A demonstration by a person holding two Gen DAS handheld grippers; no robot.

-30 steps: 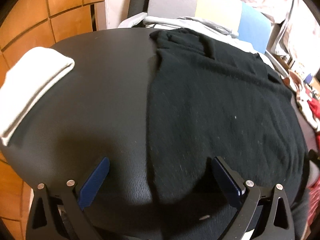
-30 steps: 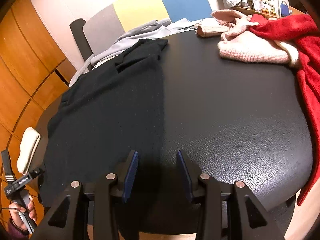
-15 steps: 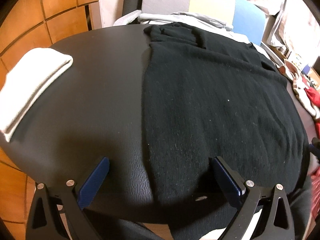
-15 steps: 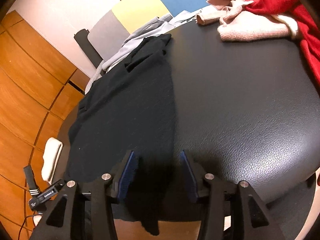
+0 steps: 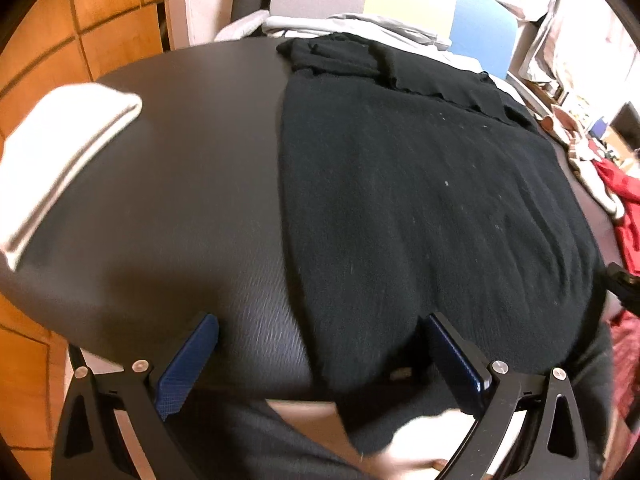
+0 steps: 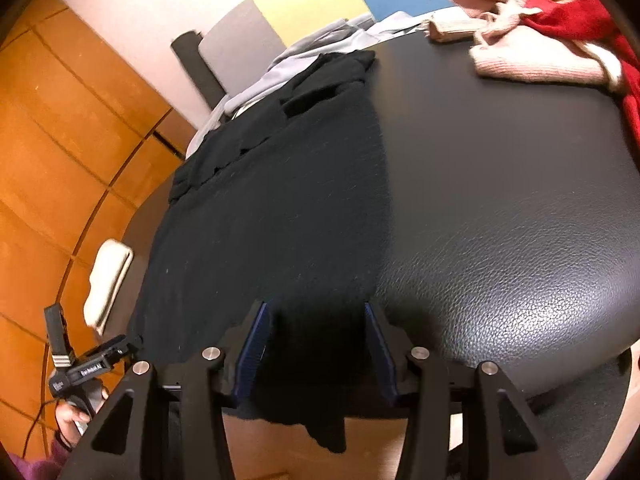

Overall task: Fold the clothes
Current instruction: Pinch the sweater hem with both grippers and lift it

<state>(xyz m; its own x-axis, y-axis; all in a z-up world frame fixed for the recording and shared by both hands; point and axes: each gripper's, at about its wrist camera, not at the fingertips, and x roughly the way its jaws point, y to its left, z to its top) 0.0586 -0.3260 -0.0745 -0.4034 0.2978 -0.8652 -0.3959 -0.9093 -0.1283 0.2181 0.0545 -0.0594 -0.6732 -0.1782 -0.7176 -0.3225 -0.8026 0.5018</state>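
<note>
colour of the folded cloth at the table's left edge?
White, maybe slightly cream: the folded cloth shows best in the left wrist view.

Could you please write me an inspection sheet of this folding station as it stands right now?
Surface: black leather-look table, bare on its right part.
Job's things: black garment spread flat, near hem hanging over the edge.
Clutter: folded white cloth at left; pink knit and red garment at far right.
Grippers: left gripper open; right gripper jaws apart over the hem, gripping nothing.
Cables: thin dark cable by the hand-held left unit.
Surroundings: wooden panels, grey clothes on a chair.
</note>
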